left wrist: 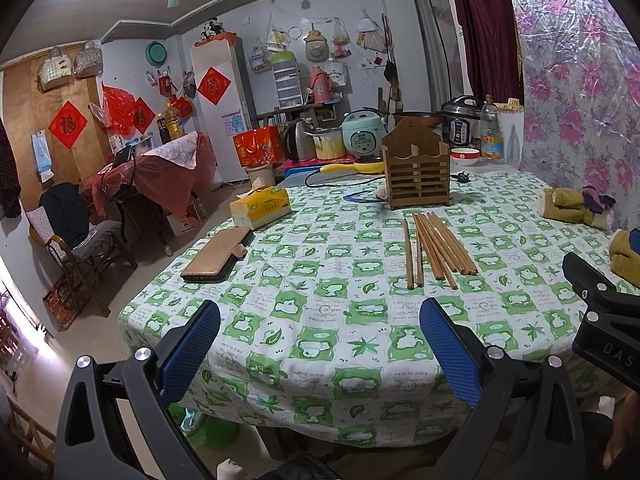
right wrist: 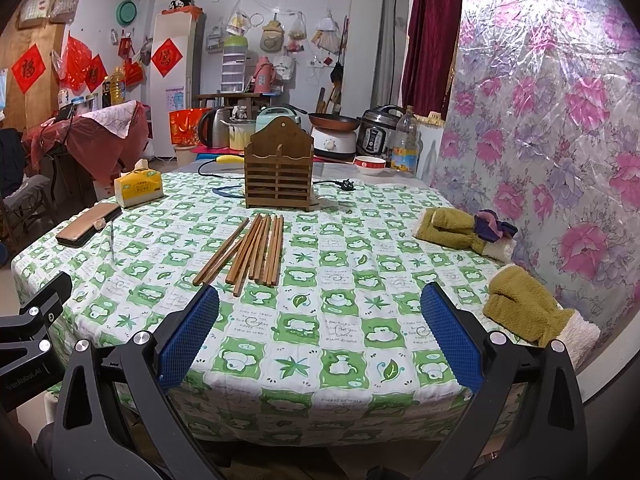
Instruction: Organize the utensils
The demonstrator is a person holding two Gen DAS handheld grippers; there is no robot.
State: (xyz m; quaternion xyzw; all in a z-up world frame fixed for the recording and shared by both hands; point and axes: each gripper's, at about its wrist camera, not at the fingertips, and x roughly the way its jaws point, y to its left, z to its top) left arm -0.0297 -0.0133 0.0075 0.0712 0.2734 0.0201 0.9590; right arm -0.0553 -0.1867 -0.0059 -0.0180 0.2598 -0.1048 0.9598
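Several wooden chopsticks [left wrist: 436, 246] lie loose on the green-and-white tablecloth [left wrist: 320, 320], in front of a slatted wooden utensil holder [left wrist: 416, 168] that stands upright. The chopsticks [right wrist: 250, 250] and holder [right wrist: 279, 168] also show in the right wrist view. My left gripper [left wrist: 320, 344] is open and empty, held near the table's front edge, short of the chopsticks. My right gripper [right wrist: 320, 336] is open and empty, also at the front edge, its left finger [right wrist: 190, 334] just short of the chopstick ends. Each gripper shows at the edge of the other's view.
A phone in a brown case [left wrist: 218, 254] and a yellow tissue pack [left wrist: 260, 206] lie at the left. Olive fleece mittens [right wrist: 524, 312] and another [right wrist: 460, 230] lie at the right. A bowl [right wrist: 370, 165], oil bottle [right wrist: 405, 144] and cookers stand behind the holder.
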